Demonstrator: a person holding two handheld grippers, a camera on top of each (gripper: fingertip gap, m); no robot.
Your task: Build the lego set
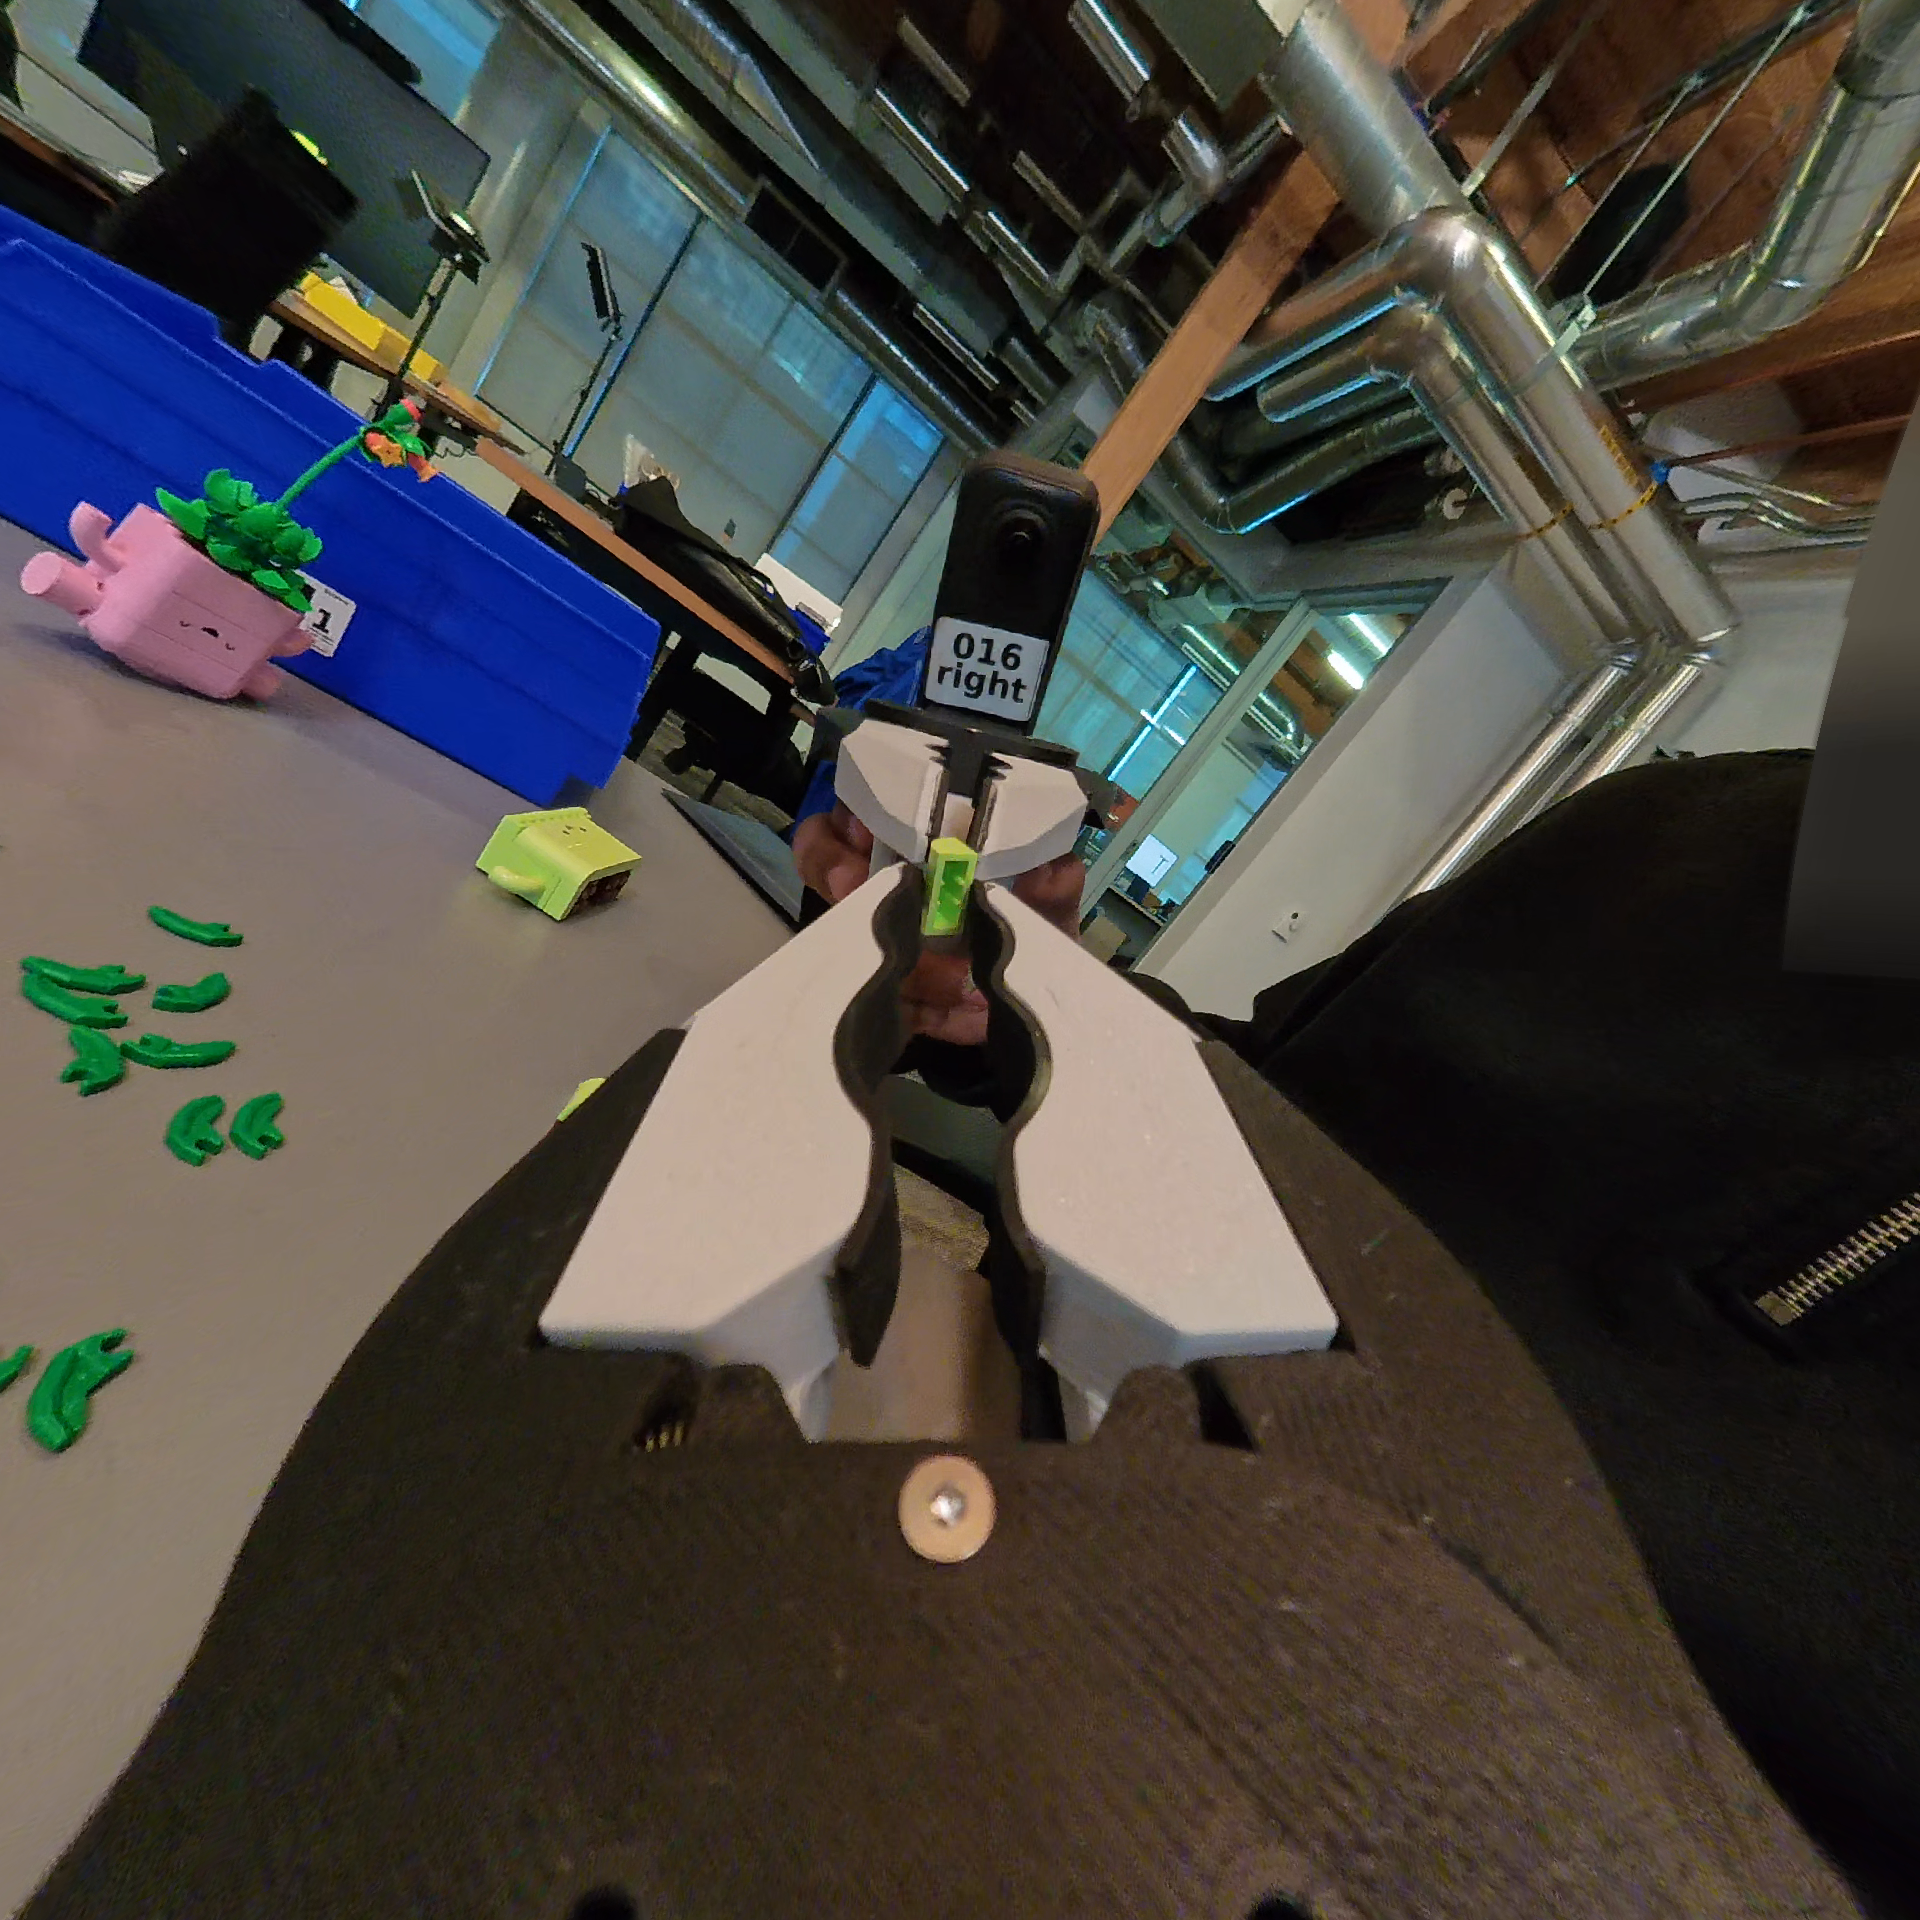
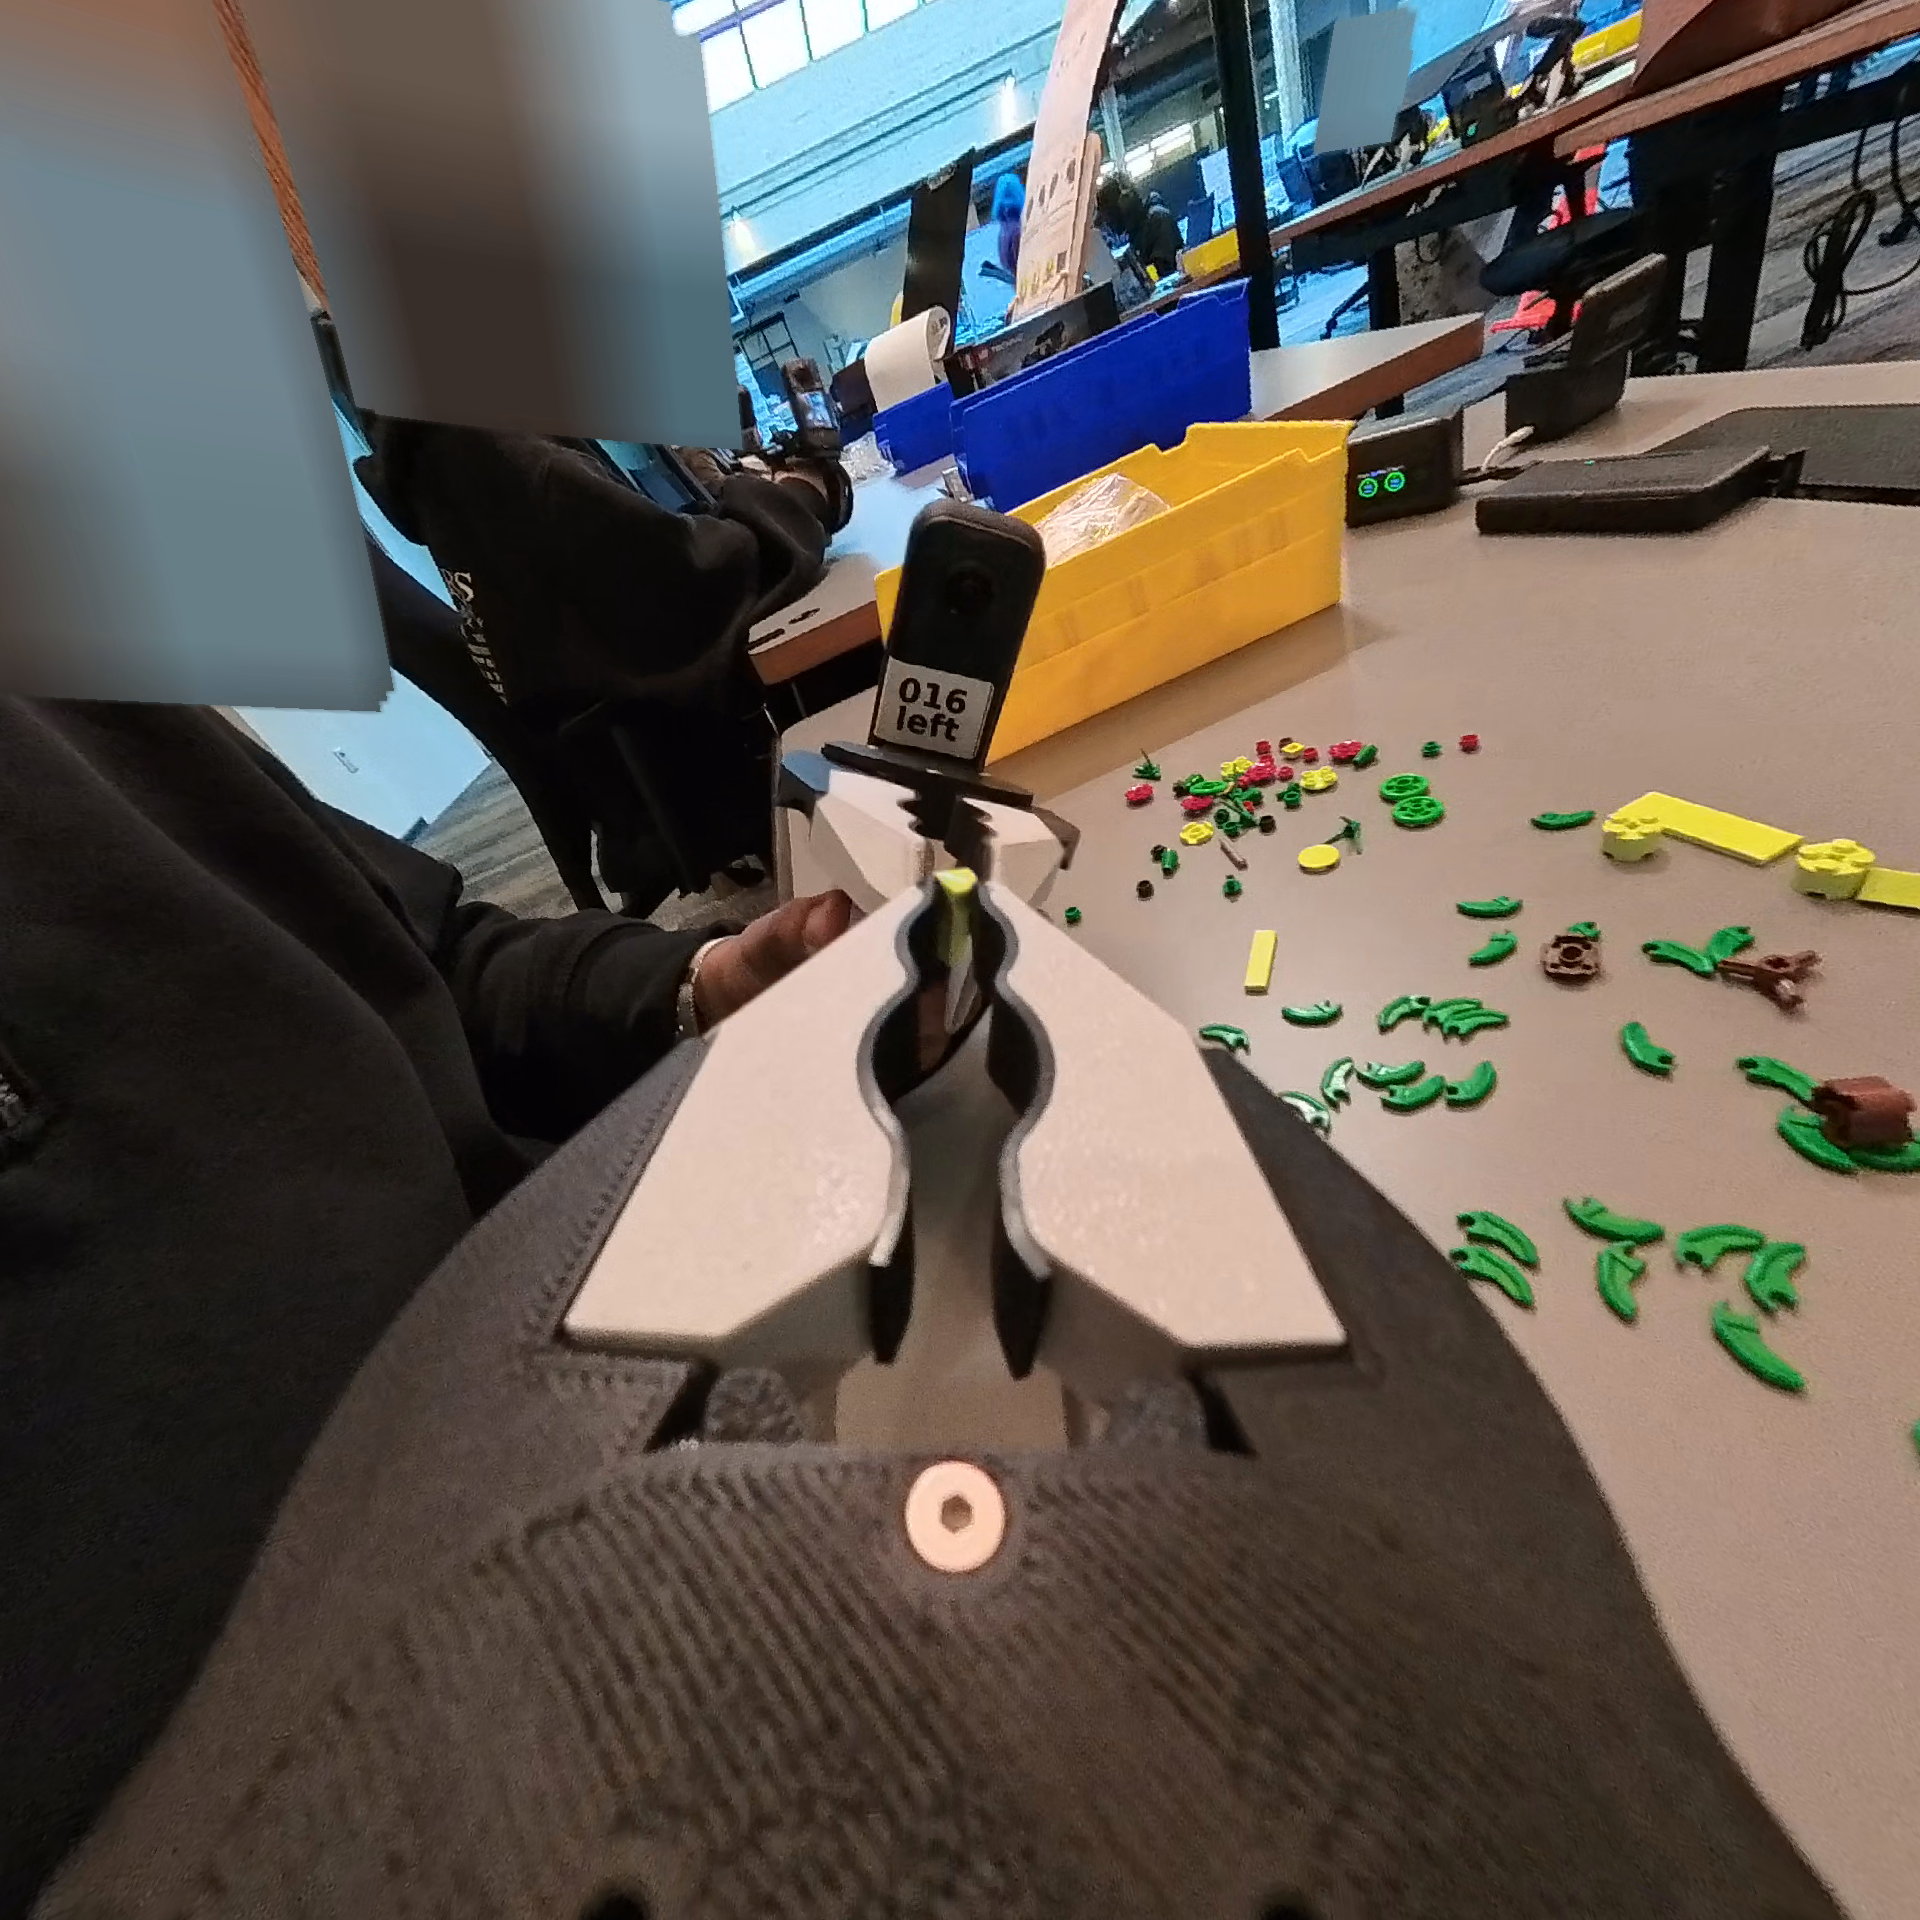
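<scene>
My left gripper (image 1: 943, 902) and my right gripper (image 2: 954, 906) meet tip to tip in the air over the table's edge. A small lime green brick (image 1: 951, 883) sits between both pairs of fingertips, and both jaws look closed on it. It also shows in the right wrist view (image 2: 954, 914). A pink pot model with a green plant (image 1: 197, 613) lies tilted on the grey table (image 1: 416, 1039). A lime pot model (image 1: 556, 857) lies on its side. Loose green leaf pieces (image 2: 1455, 1081) are scattered on the table.
A blue bin (image 1: 364, 582) stands behind the pink model. A yellow bin (image 2: 1195, 592) stands at the back. Small red, yellow and green flower bits (image 2: 1247, 790), yellow plates (image 2: 1714, 831) and brown pieces (image 2: 1860, 1112) lie at right. A person's black sleeve (image 2: 312, 987) fills the left. Less than 4 cm separates the two grippers' tips.
</scene>
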